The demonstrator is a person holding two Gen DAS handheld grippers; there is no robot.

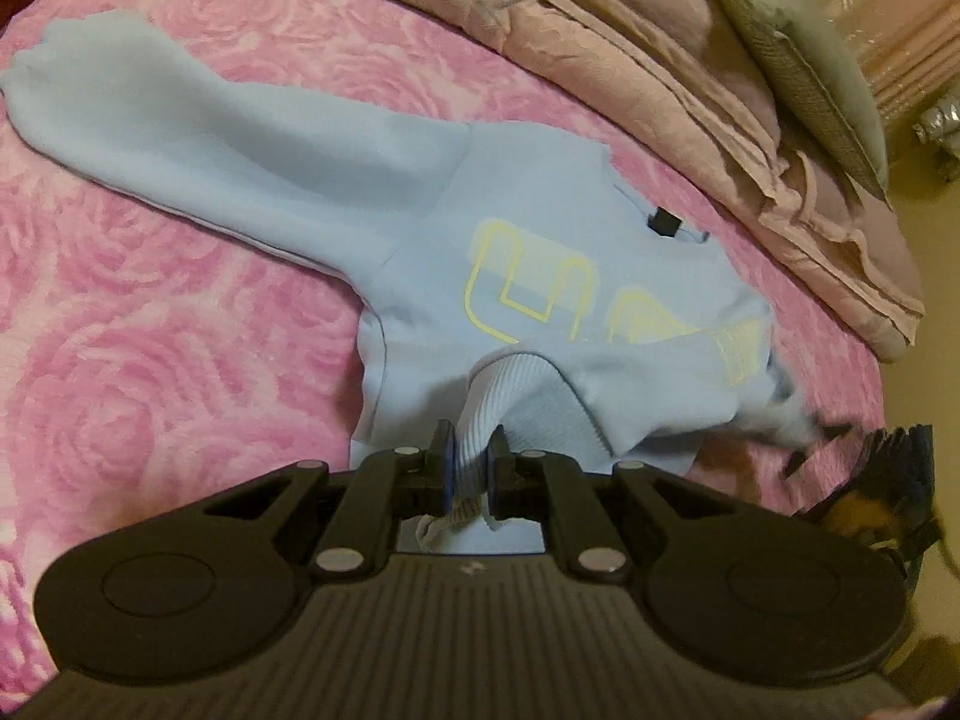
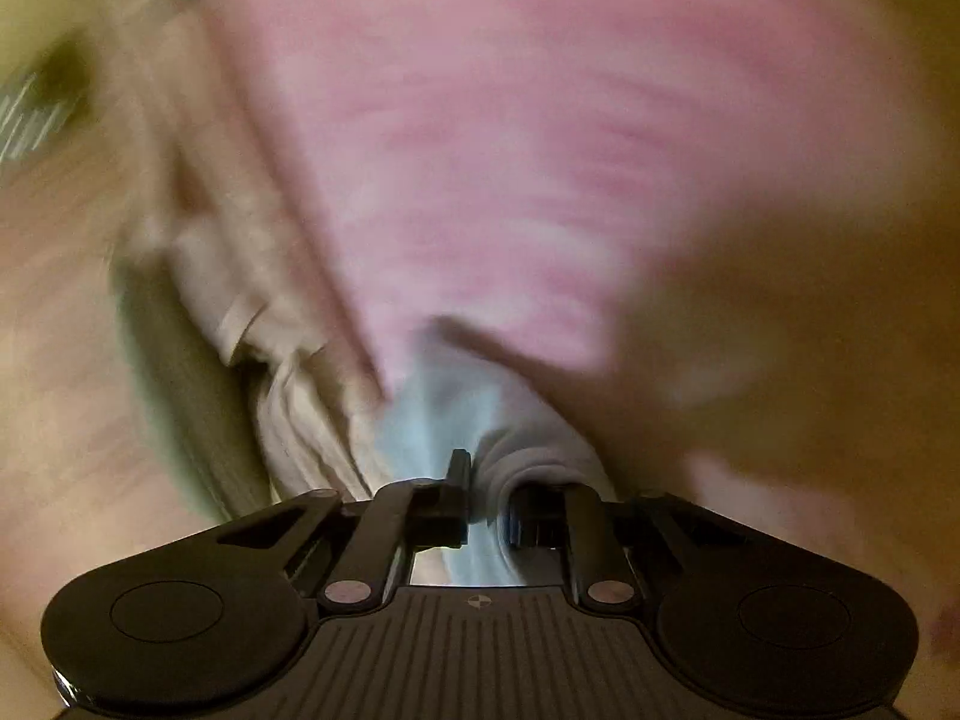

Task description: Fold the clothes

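Light blue sweatshirt point(image 1: 540, 276) with yellow lettering spread on a pink rose-patterned bedspread point(image 1: 150, 360)

A mauve folded quilt point(image 1: 690, 90) lies far right; the sweatshirt's sleeve reaches far left. The left gripper point(image 1: 471, 468) pinches its ribbed hem at the near edge, jaws nearly closed; the right gripper point(image 2: 486, 498), in a blurred view, clamps bunched blue fabric

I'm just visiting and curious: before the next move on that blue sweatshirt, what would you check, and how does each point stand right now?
1. Left gripper clamped on the ribbed hem: ok.
2. Right gripper holding blue cloth: ok, though blurred.
3. Sweatshirt lying print up on the pink bedspread: ok.
4. Far sleeve spread flat: ok.
5. Other sleeve's position: cannot tell.
6. Folded quilts clear of the sweatshirt: ok.
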